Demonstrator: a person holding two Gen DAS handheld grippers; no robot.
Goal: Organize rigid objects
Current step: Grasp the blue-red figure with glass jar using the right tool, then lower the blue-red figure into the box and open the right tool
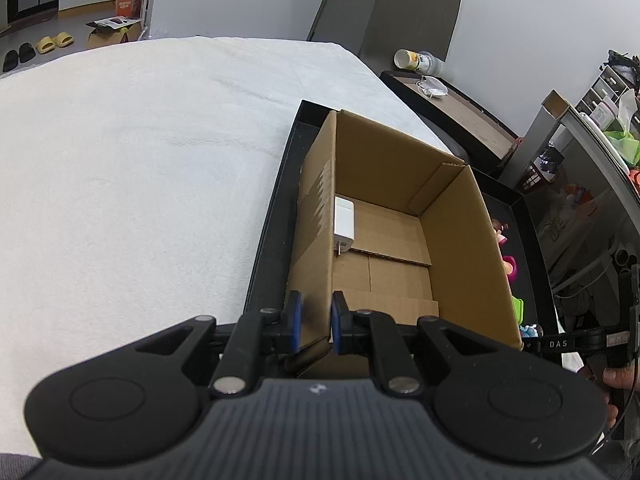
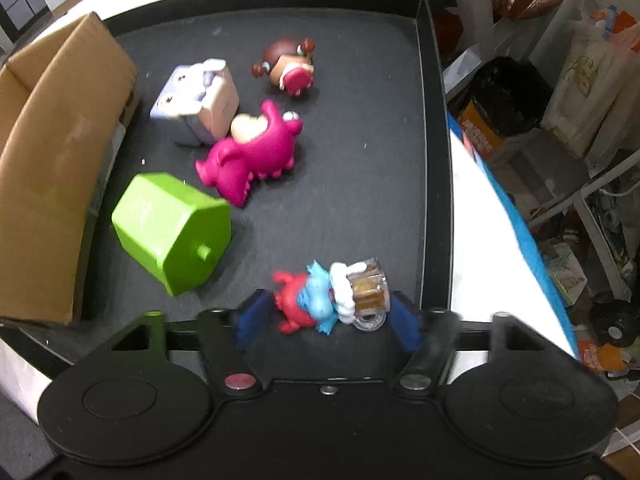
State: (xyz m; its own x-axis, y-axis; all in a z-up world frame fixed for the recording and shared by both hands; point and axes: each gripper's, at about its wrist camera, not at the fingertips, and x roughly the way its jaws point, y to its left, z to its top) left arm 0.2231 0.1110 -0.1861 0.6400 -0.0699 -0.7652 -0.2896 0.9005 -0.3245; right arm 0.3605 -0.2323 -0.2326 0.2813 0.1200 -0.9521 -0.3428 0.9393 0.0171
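A cardboard box stands open on a black tray, and a white charger lies inside against its left wall. My left gripper is shut on the box's near wall, one blue pad on each side. In the right wrist view, my right gripper points down at the tray. It straddles a small red and blue figure with a clear mug. The blue pads stand just off the figure's ends, so the gripper is open. The box is at the left.
On the tray lie a green hexagonal container, a pink dinosaur, a lavender block toy and a brown-haired doll head. A white cloth covers the table. Cluttered shelves and bags stand beyond the right edge.
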